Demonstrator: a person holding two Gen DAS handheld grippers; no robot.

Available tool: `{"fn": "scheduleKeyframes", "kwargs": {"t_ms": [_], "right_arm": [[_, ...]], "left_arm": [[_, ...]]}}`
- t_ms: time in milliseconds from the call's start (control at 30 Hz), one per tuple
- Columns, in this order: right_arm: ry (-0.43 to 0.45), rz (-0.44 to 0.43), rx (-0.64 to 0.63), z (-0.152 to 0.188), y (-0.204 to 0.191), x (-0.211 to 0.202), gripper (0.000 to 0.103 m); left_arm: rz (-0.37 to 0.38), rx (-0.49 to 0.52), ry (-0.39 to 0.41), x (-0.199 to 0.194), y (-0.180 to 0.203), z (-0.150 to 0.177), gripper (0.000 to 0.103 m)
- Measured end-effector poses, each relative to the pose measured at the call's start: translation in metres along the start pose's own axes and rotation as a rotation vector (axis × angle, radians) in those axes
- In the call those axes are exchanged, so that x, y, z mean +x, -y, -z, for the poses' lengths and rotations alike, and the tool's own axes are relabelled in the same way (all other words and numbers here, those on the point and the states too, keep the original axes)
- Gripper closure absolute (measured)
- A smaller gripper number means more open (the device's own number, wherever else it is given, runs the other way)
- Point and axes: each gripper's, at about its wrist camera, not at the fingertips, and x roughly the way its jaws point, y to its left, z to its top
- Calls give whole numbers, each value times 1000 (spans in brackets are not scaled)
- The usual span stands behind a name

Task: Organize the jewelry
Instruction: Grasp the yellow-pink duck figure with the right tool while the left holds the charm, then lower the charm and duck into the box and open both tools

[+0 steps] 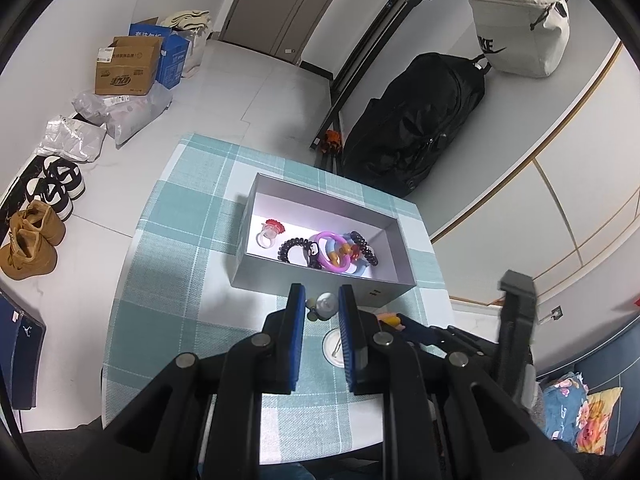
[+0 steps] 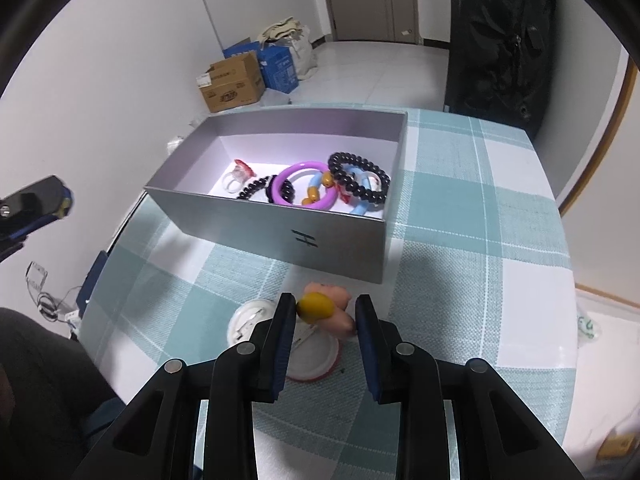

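An open grey box (image 2: 260, 224) stands on the checked tablecloth (image 2: 460, 240). Inside lie a purple bangle (image 2: 304, 168), black bead bracelets (image 2: 360, 184), a blue ring and a clear ring with a red top (image 2: 240, 172). In front of the box, my right gripper (image 2: 326, 316) is shut on a chunky piece of pink and yellow beads (image 2: 320, 306), just above a round white dish with a red rim (image 2: 312, 360). My left gripper (image 1: 322, 300) is held out to the left of the box, shut on a small ring with a pale stone (image 1: 325, 303).
A second white disc (image 2: 246, 318) lies beside the dish. The table's left edge drops to the floor, where shoes (image 1: 52, 184), plastic bags and cardboard boxes (image 1: 128, 66) line the wall. A black bag (image 1: 412, 120) and a white bag (image 1: 516, 28) stand behind the table.
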Motion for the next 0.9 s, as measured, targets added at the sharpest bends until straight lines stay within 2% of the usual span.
{"fn": "scheduleKeyframes", "kwargs": {"t_ms": [300, 767, 867, 900], "right_arm": [[66, -85, 11, -13, 7, -27, 74], [32, -162, -26, -49, 19, -16, 74], [16, -171, -18, -57, 23, -10, 79], [10, -182, -14, -60, 25, -8, 89]], "left_arm": [[-17, -9, -4, 12, 7, -5, 91], [-9, -43, 1, 39, 18, -23, 91], [-9, -35, 2, 45, 24, -29, 91], [-10, -30, 4, 48, 25, -31, 91]]}}
